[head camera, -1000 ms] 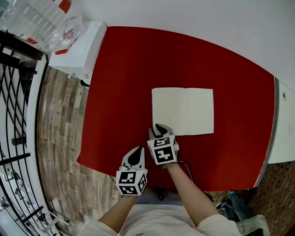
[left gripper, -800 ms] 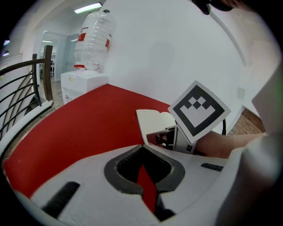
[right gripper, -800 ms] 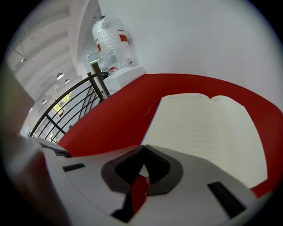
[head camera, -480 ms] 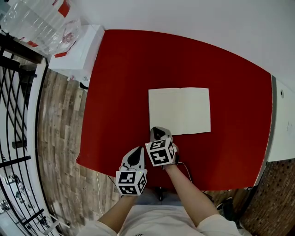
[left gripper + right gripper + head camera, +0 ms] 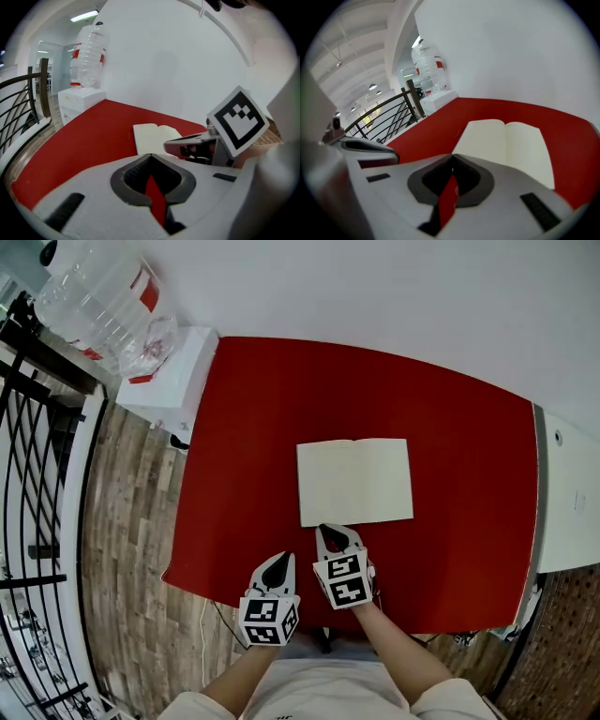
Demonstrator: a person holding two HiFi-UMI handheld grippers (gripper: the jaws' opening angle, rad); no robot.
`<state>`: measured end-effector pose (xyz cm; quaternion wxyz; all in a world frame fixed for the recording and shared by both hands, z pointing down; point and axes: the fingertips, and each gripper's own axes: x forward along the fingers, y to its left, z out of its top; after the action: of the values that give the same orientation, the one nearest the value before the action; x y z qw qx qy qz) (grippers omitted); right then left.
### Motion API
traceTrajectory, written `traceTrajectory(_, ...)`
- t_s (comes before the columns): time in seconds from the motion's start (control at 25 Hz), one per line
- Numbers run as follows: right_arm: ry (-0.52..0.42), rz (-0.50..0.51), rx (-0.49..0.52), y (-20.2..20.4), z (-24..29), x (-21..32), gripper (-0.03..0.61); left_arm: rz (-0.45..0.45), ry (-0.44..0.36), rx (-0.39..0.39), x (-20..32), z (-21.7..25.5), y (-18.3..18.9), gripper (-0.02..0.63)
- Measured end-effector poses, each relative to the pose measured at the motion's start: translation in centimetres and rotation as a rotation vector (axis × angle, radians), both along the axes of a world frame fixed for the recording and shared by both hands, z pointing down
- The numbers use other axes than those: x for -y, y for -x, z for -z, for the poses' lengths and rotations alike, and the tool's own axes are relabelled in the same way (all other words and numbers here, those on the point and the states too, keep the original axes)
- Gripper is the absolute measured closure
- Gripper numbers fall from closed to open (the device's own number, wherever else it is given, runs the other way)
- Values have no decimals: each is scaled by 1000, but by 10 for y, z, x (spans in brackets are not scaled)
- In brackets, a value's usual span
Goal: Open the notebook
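The notebook [image 5: 355,481] lies open and flat on the red table [image 5: 253,427], showing two blank cream pages. It also appears ahead of the jaws in the left gripper view [image 5: 150,137] and in the right gripper view [image 5: 506,143]. My right gripper [image 5: 330,532] hovers just short of the notebook's near edge, shut with nothing between its tips [image 5: 451,154]. My left gripper [image 5: 278,559] sits to its left near the table's front edge, also shut and empty [image 5: 149,154]. Neither gripper touches the notebook.
A white cabinet [image 5: 173,367] with a large water bottle [image 5: 98,296] stands off the table's far left corner. Black railing [image 5: 28,484] runs along the left over wooden floor. A white wall backs the table, and a white counter [image 5: 567,493] borders its right side.
Both grippers have risen and drawn back from the notebook toward the table's front edge. The notebook lies open as before.
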<state>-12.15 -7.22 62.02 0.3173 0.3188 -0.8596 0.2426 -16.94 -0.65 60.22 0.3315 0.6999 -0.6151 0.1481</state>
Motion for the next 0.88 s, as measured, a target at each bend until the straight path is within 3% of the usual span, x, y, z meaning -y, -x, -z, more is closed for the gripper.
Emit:
traceTrajectory(0.24, -128, -61, 27, -66, 90, -18, 571, -66, -65, -14, -5, 63, -33, 609)
traceTrajectory(0.4, -147, -118, 41, -102, 135, -40, 571, -123, -85, -26, -12, 95, -61, 609)
traceTrajectory(0.6, -152, -239, 50, -145, 152, -66, 571, -164, -107, 1, -18, 114, -90, 609)
traceTrajectory(0.88, -194, -312, 116, -160, 169, -77, 571, -230, -170, 12, -15, 136, -125, 609)
